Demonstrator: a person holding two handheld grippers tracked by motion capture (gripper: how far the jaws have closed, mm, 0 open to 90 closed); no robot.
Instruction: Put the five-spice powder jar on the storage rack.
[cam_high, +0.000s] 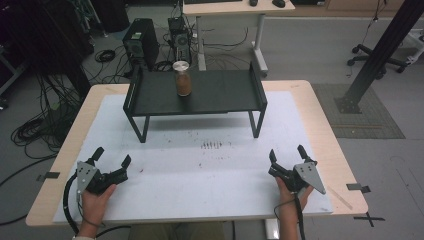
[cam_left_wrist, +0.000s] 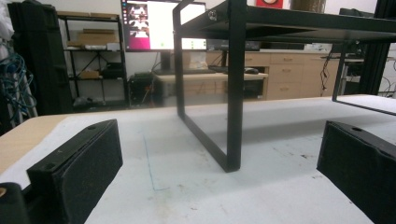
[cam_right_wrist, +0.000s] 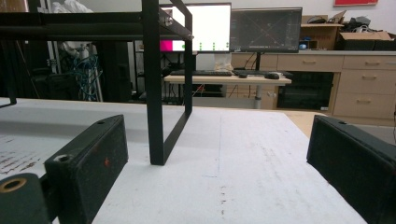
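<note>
Table (cam_high: 300, 100): 1 rack (cam_high: 215, 95), 1 jar (cam_high: 182, 78), 2 grippers, jaws apart.

A jar (cam_high: 182, 78) stands on a raised shelf (cam_high: 220, 95) at the table's (cam_high: 320, 125) far side.

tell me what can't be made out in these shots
- Jar contents: high view, too small to identify the brown fill.
- Same jar, left gripper view: cut off by the top edge above the black shelf.
- Dark specks on the white mat: high view, too small to tell marks from crumbs.
</note>
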